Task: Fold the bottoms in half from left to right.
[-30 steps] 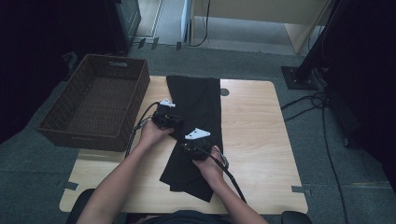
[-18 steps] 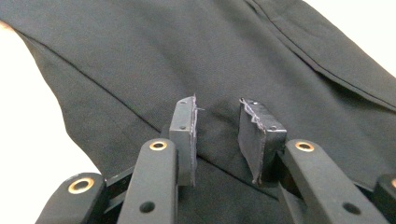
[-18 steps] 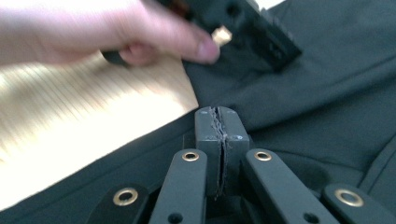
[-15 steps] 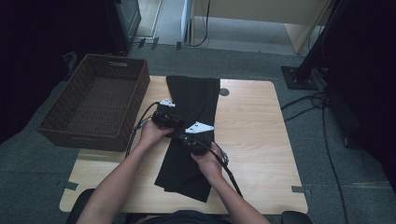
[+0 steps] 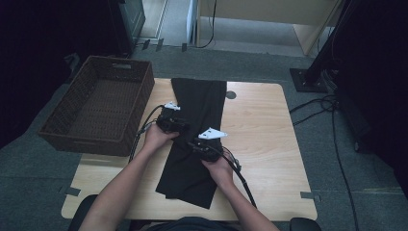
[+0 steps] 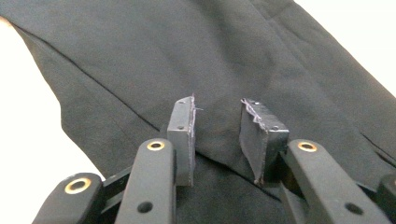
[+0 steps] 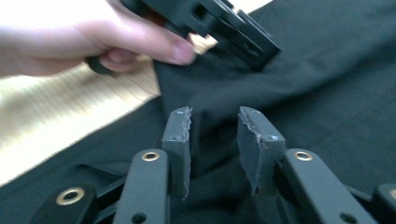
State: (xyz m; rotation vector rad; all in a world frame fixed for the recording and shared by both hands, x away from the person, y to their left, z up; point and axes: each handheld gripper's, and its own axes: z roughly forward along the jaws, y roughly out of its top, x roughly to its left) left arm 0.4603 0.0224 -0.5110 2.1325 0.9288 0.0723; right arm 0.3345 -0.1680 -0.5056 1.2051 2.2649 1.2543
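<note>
Left gripper point(image 6: 217, 140): jaws parted, nothing pinched; just eased a little wider, black cloth lying under and between the pads, a fold edge crossing just behind them.
Right gripper point(image 7: 215, 149): jaws apart after just opening, no cloth clamped; a raised fold of the fabric bunched in the gap, not pressed.
Black garment point(image 5: 197, 130): directly beneath both sets of jaws, a long folded strip down the middle of the table point(image 5: 269, 144), near end lying skewed.
Risk: released fold likely to spring back or slide, smooth fabric on smooth wood; closing now could catch one layer only and drag the stack askew.
Materials: thin matte woven cloth with seams and soft creases; worn, frayed pads; pale wood-grain top.
Beyond: woven wicker basket point(image 5: 101, 106), rectangular, well left of the jaws.
</note>
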